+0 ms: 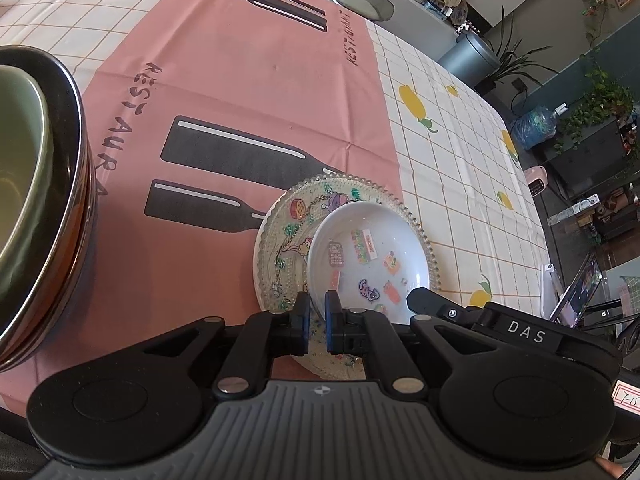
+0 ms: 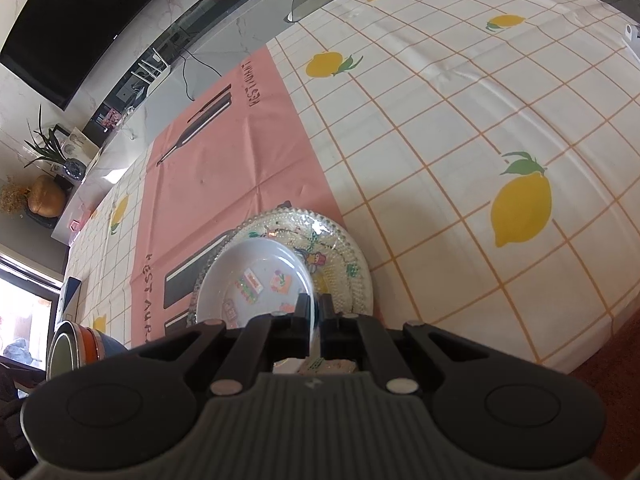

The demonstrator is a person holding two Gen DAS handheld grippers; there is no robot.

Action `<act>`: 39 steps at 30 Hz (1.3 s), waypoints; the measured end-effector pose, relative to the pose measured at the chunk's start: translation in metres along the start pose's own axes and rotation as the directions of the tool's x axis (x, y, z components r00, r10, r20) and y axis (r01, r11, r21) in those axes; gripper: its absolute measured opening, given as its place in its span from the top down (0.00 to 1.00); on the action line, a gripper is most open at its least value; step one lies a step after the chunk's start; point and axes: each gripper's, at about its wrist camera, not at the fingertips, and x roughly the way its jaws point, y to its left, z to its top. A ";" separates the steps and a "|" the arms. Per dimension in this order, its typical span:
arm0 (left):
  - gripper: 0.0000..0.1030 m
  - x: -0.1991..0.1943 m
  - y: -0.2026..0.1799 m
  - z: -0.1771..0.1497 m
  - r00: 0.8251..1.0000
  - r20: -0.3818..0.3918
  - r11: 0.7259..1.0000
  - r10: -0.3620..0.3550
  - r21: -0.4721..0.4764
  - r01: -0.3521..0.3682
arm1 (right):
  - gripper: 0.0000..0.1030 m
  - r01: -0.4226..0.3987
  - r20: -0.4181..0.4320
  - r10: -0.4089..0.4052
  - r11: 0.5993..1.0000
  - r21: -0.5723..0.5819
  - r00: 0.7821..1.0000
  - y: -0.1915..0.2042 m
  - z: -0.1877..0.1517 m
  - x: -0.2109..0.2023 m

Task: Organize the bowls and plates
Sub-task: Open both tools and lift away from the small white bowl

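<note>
A white bowl [image 1: 368, 256] with cartoon stickers hangs tilted over a clear glass plate [image 1: 280, 240] with a beaded rim; whether they touch I cannot tell. My left gripper [image 1: 317, 318] is shut on the bowl's near left rim, which runs between the blue pads. The right gripper [image 1: 424, 300] holds the bowl's right rim. In the right wrist view the right gripper [image 2: 316, 312] is shut on the rim of the white bowl [image 2: 256, 276], above the glass plate [image 2: 344, 248]. A stack of bowls [image 1: 76, 168], green inside dark ones, stands at the left.
The plate lies at the edge of a pink placemat [image 1: 240, 80] printed with bottles, on a lemon-patterned tablecloth [image 2: 440, 120]. The stack of bowls [image 2: 76, 344] shows at the lower left. The table's edge [image 2: 592, 356] drops off to the right. A grey chair [image 1: 360, 0] stands beyond the far side.
</note>
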 end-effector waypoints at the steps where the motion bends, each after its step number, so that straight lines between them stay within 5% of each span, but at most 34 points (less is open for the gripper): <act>1: 0.93 0.001 -0.001 0.001 1.000 0.002 1.000 0.002 0.000 -0.002 | 0.98 0.001 0.002 -0.001 1.000 0.003 1.000 -0.001 0.000 0.001; 9: 0.89 0.000 -0.005 0.001 1.000 0.000 1.000 0.019 0.025 -0.019 | 0.94 -0.002 0.004 0.002 1.000 -0.005 1.000 0.000 -0.001 0.001; 13: 0.76 -0.001 -0.007 0.001 1.000 0.000 0.999 0.027 0.028 -0.027 | 0.90 0.004 0.015 -0.004 1.000 -0.018 1.000 0.001 0.000 -0.001; 18: 0.57 -0.009 -0.018 -0.002 0.996 0.037 0.992 0.078 0.098 -0.082 | 0.64 0.002 0.038 0.000 0.999 -0.047 0.999 0.006 0.000 -0.009; 28: 0.42 -0.058 -0.031 -0.003 0.988 0.125 0.975 0.087 0.190 -0.111 | 0.40 0.040 0.115 -0.016 0.977 -0.211 0.993 0.036 -0.002 -0.040; 35: 0.33 -0.106 -0.021 0.009 0.955 0.252 0.952 0.155 0.220 -0.212 | 0.25 0.030 0.162 0.027 0.941 -0.338 0.986 0.077 -0.010 -0.057; 39: 0.26 -0.134 -0.006 0.015 0.912 0.346 0.932 0.220 0.202 -0.301 | 0.08 0.067 0.221 0.026 0.914 -0.400 0.975 0.107 -0.017 -0.065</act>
